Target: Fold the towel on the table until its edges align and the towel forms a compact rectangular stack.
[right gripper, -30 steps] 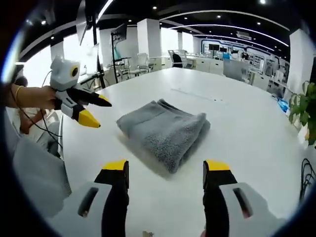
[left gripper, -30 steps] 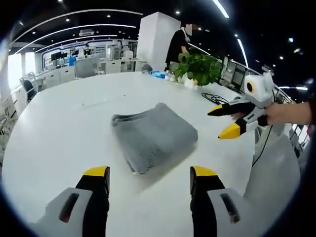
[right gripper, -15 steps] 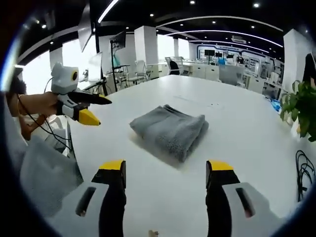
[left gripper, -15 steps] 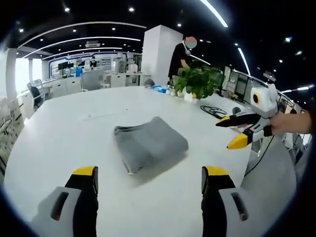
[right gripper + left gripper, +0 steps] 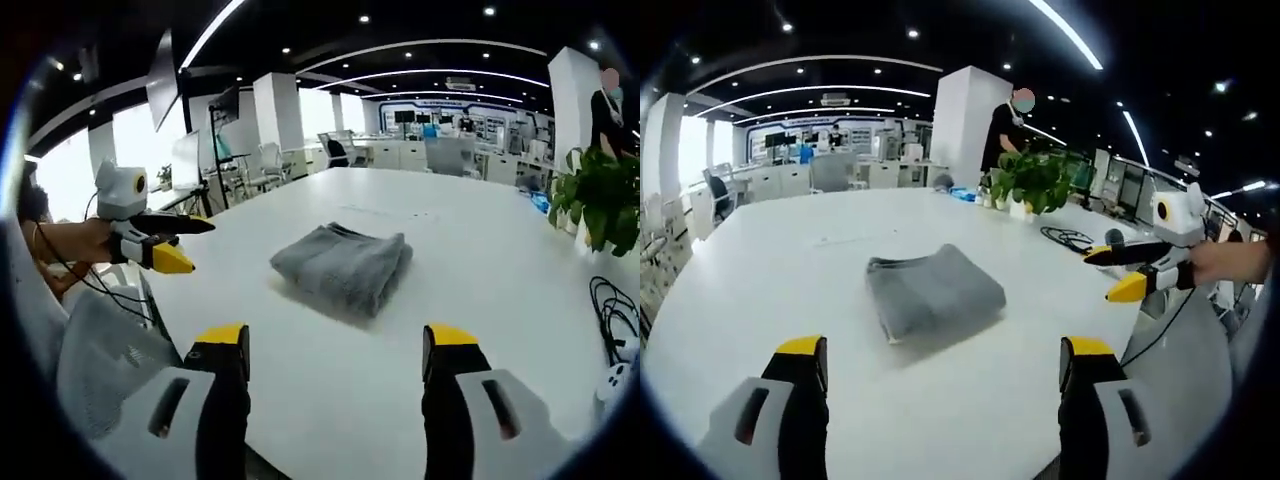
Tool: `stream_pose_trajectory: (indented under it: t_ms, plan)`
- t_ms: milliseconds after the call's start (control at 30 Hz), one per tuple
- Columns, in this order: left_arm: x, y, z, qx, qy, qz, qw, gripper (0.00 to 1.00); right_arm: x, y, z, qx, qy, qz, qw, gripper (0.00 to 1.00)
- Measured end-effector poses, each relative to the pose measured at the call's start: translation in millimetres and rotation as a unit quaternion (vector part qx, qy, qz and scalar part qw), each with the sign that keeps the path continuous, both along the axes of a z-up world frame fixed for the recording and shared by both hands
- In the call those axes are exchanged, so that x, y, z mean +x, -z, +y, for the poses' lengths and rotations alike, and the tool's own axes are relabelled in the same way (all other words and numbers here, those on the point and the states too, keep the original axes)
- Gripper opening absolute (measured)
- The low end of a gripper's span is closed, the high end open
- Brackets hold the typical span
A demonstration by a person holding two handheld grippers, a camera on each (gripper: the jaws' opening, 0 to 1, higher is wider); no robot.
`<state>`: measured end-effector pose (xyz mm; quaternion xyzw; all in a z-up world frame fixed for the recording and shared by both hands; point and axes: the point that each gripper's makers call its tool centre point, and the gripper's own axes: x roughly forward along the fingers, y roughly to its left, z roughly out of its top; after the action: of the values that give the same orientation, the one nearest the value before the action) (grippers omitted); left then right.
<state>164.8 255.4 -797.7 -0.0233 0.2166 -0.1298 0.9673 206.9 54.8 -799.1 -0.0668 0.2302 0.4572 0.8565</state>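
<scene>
folded towel (image 5: 932, 294) on white table (image 5: 760, 270) (open-plan office); both grippers spread, empty.

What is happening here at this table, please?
A person holds one tool in each hand above a white table. The grey towel lies folded into a compact stack in the middle, touched by neither tool. The left tool and the right tool are both open and empty, apart from the towel.

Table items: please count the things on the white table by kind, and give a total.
Folded grey terry towel: 1
Green leafy potted plant: 1
Black coiled cable: 1
Total: 3
</scene>
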Motion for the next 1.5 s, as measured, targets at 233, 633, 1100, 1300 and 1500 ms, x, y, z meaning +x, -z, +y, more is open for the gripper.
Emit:
stream_pose_trajectory:
  t_ms: [233,633,1100,1300,1500]
  plan:
    - [-10.1,-2.8,-5.4,0.001,-0.002,0.001,1.0,0.99,-10.7,4.5,-0.5,0.004,-0.008,0.006,0.9999,0.7]
    - [-16.9,-1.9,-0.6,0.006,-0.015,0.006,0.9998,0.99,-29.9,10.8,12.9,0.003,-0.032,0.022,0.9992,0.68]
    - [-20.6,1.8,4.6,0.003,-0.016,0.011,0.9998,0.99,-30.5,12.4,15.0,0.01,-0.033,0.026,0.9991,0.68]
    - [-20.9,1.5,4.2,0.002,-0.017,0.012,0.9998,0.99,-33.2,13.2,14.1,0.008,-0.029,0.03,0.9991,0.68]
    - [-20.1,1.4,6.0,0.001,-0.021,0.013,0.9997,0.99,-29.6,14.9,10.1,0.01,-0.022,0.035,0.9991,0.68]
